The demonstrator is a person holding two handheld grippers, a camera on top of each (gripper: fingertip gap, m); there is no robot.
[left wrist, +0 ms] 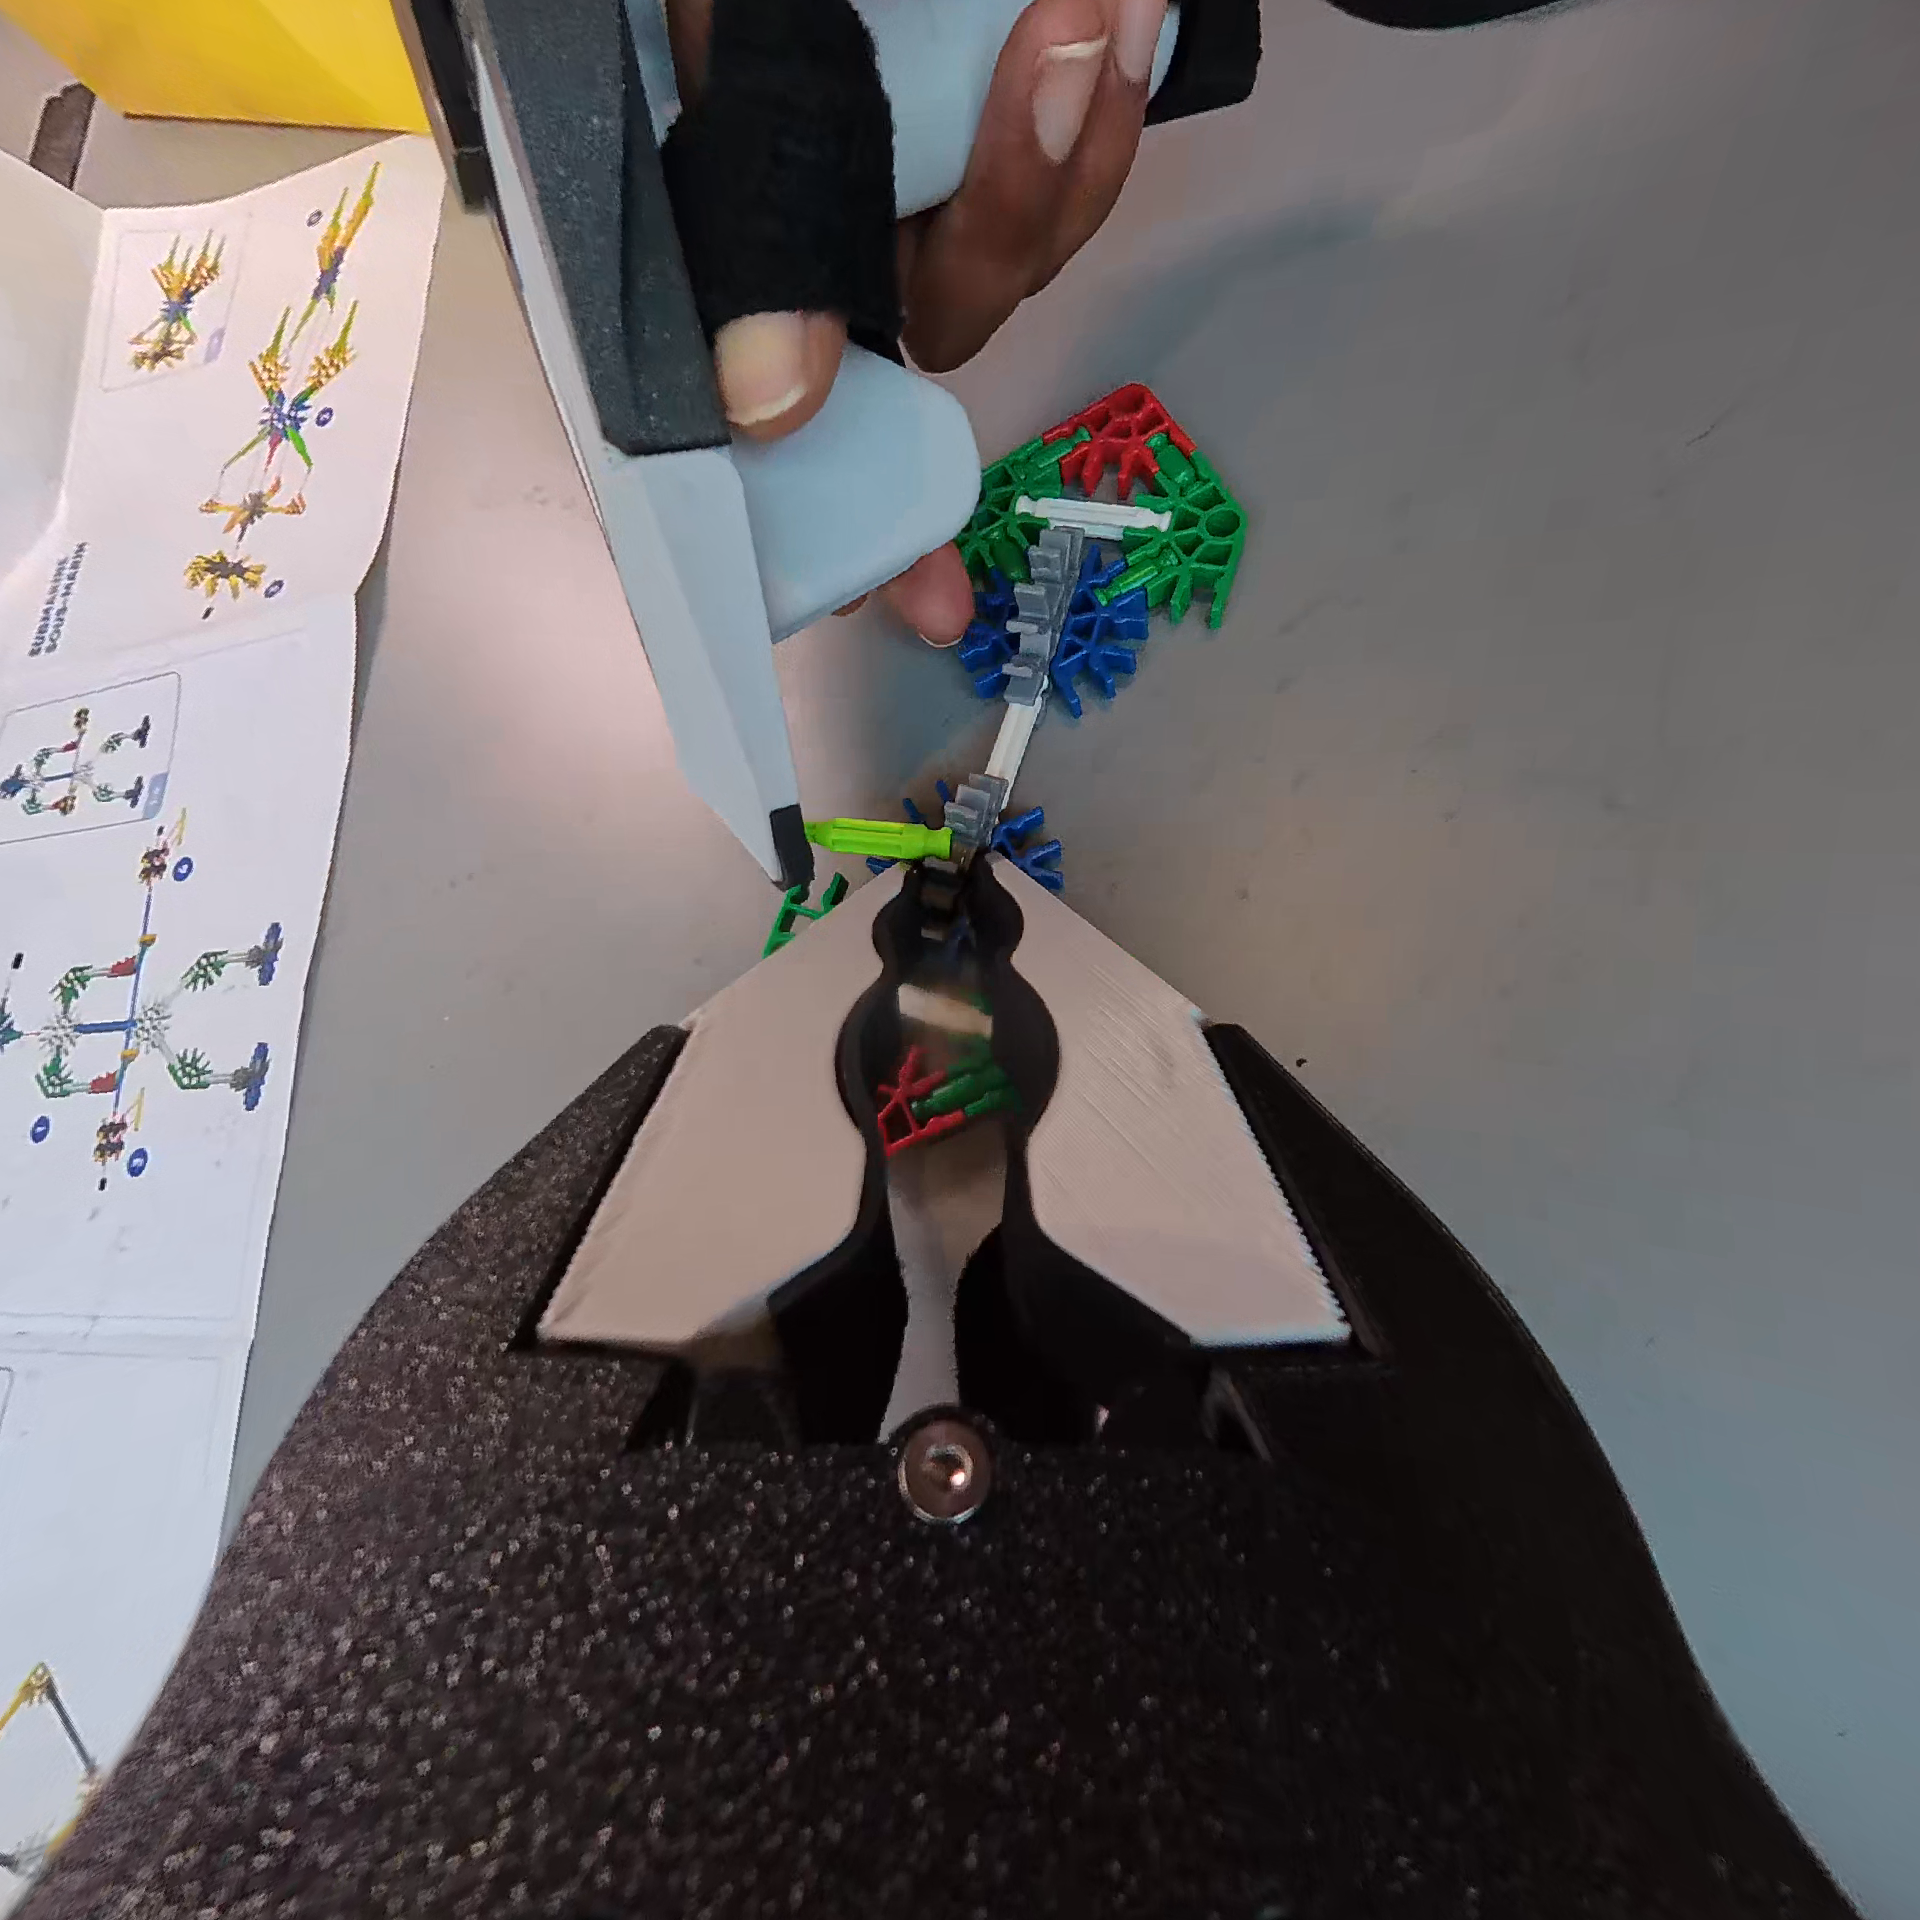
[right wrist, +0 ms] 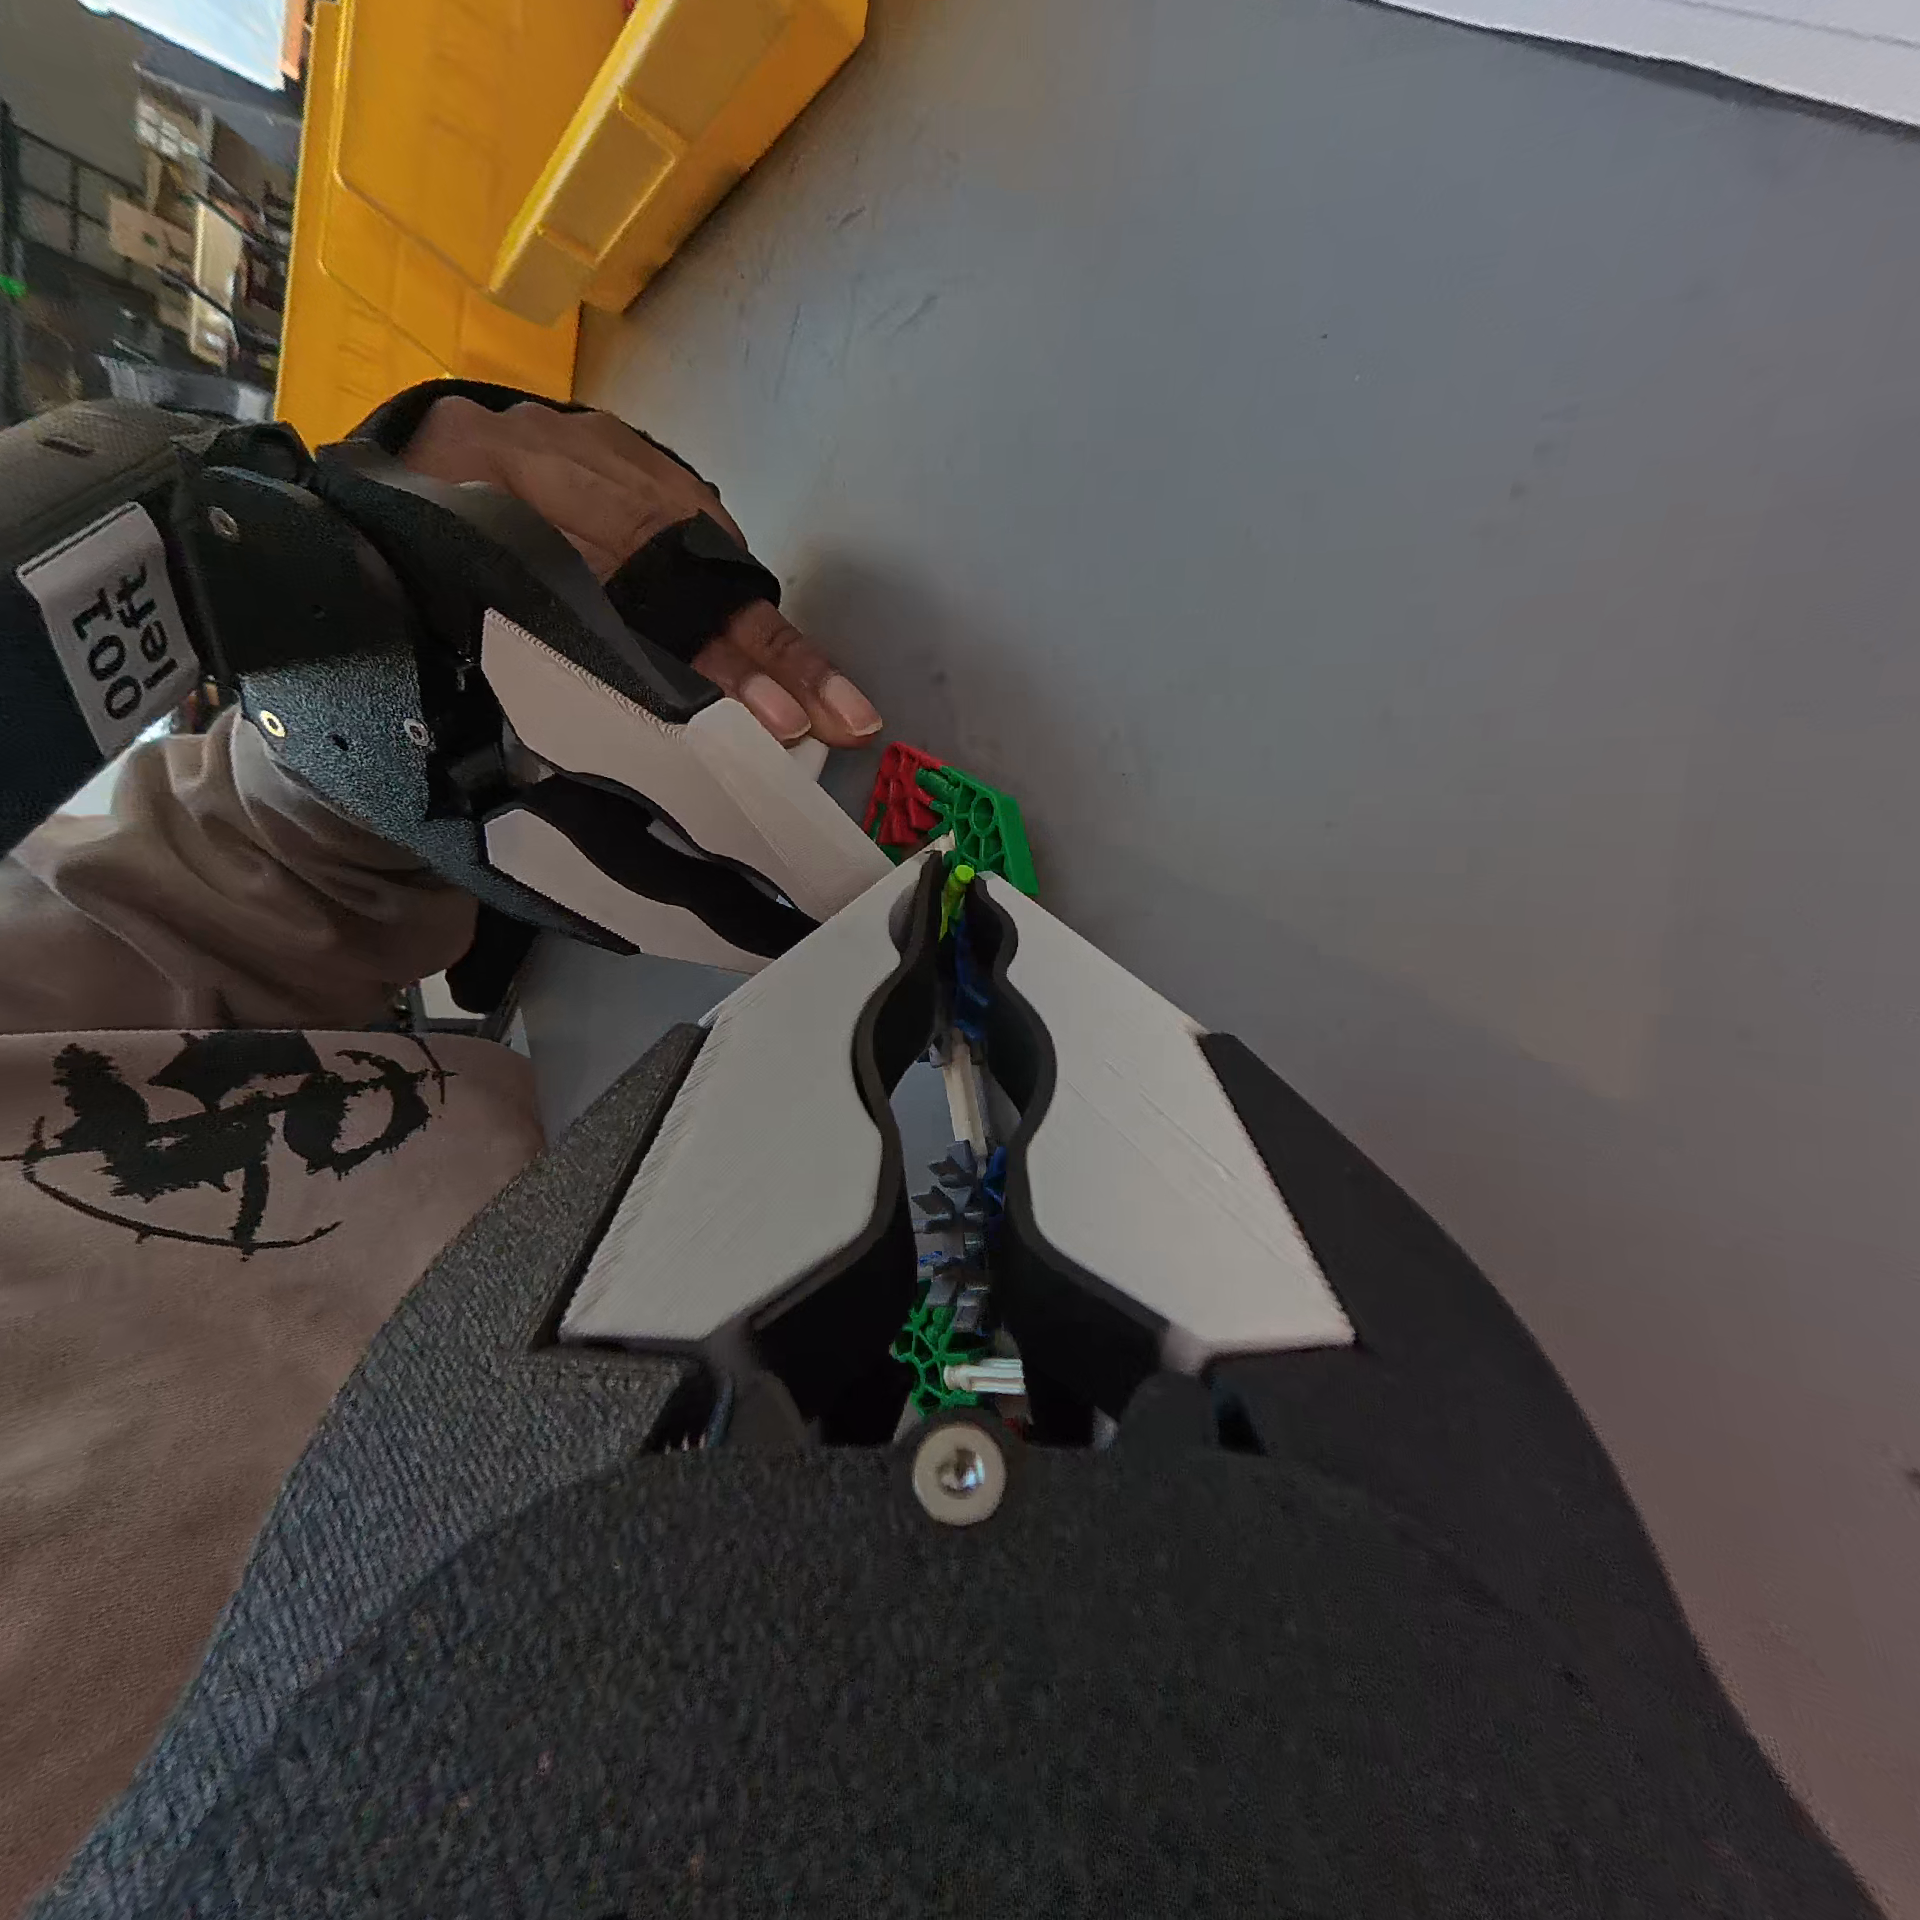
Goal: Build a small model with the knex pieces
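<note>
A toy model of red, green and blue snap connectors with grey clips and white rods (left wrist: 1101, 540) lies on the grey table. My left gripper (left wrist: 948, 881) is shut on the model's near end, at a grey clip beside a blue connector. More red and green pieces show between its fingers. My right gripper (left wrist: 790, 847) comes in from the upper left, shut on a lime green rod (left wrist: 878, 840) whose other end meets the grey clip. In the right wrist view the right gripper (right wrist: 954, 868) pinches the lime rod (right wrist: 958, 883), with the model (right wrist: 977, 821) and the left gripper (right wrist: 831, 904) just beyond.
A folded instruction sheet (left wrist: 156, 727) with coloured build pictures lies on the table at the left. A yellow bin (right wrist: 468, 208) stands at the far edge. A person's bare fingers (left wrist: 935, 603) rest near the model. A brown sweatshirt (right wrist: 208, 1195) is at the left. The tips of both grippers are at nearly the same place.
</note>
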